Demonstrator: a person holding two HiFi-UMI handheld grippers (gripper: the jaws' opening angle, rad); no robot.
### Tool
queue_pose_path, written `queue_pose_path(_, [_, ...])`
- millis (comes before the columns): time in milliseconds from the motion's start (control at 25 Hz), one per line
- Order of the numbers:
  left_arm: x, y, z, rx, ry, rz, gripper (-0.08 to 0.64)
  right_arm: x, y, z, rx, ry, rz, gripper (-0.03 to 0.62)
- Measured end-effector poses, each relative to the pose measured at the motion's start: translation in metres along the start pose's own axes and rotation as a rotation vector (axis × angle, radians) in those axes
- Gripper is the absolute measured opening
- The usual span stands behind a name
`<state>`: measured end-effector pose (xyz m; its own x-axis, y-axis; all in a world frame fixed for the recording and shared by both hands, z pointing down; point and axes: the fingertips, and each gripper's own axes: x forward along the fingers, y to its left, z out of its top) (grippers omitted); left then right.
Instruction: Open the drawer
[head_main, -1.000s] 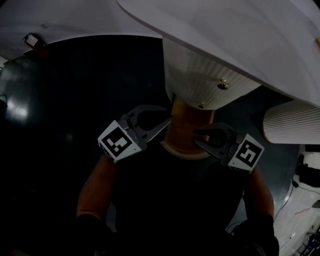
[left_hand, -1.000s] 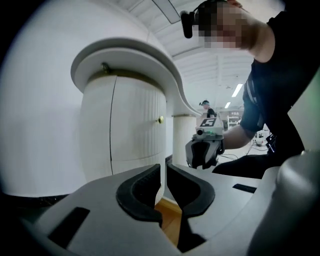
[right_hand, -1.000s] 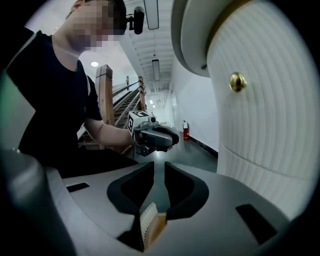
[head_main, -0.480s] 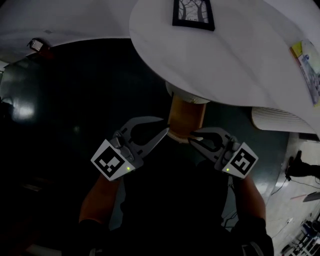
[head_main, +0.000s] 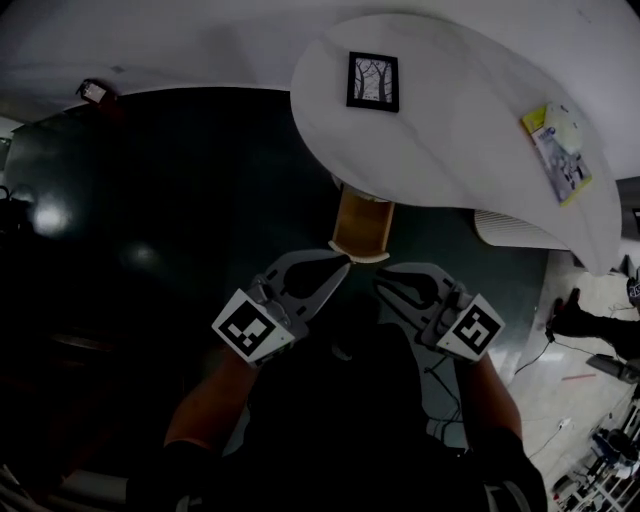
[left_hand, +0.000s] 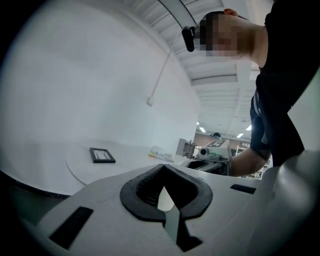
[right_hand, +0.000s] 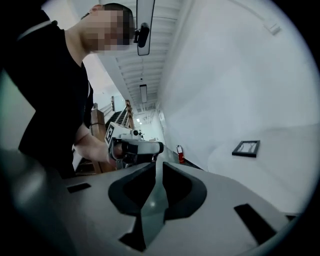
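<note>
A wooden drawer (head_main: 362, 225) stands pulled out from under the round white table (head_main: 470, 140). Both grippers are held up near the camera, level and apart from the drawer. My left gripper (head_main: 343, 264) is shut with nothing in it; in the left gripper view its tips (left_hand: 162, 168) meet over the tabletop. My right gripper (head_main: 381, 279) is closing, with a narrow gap at its tips (right_hand: 157, 165) and nothing between them. Each gripper view shows the other gripper in the person's hand: the right one (left_hand: 216, 150) and the left one (right_hand: 134, 148).
A black picture frame (head_main: 373, 81) lies on the table, and a booklet (head_main: 558, 148) lies near its right edge. A white ribbed cabinet (head_main: 512, 230) sits below the table at the right. The floor is dark. Cables lie at the far right.
Both grippers and the view have risen from under the table's edge to above it. The tabletop with its frame and booklet came into sight. The left jaws have closed.
</note>
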<state>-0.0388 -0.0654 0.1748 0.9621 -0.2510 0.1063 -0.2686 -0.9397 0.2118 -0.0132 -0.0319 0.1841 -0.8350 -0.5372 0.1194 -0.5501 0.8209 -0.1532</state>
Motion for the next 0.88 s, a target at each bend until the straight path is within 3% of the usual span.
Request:
queue_pose_path(200, [-0.023,-0.018,0.056,-0.004,-0.011,0.0,0.014,0.002,0.018,0.071,0.005,-0.037,-0.044,0.038])
queue_pose_path(400, [-0.049,-0.019,0.079,-0.036,0.005,0.033,0.012,0.01,0.038,0.115,0.001,-0.061,-0.122,0.031])
queue_pose_path(640, [-0.075,-0.03,0.116,-0.022,-0.03,0.05,0.012,-0.002,0.063,0.145,0.045,-0.106,-0.226,0.026])
queue_pose_path(880, [-0.083,-0.06,0.124,0.009,-0.004,0.081,0.012,-0.029,0.104,0.162,0.008,-0.143,-0.233,0.02])
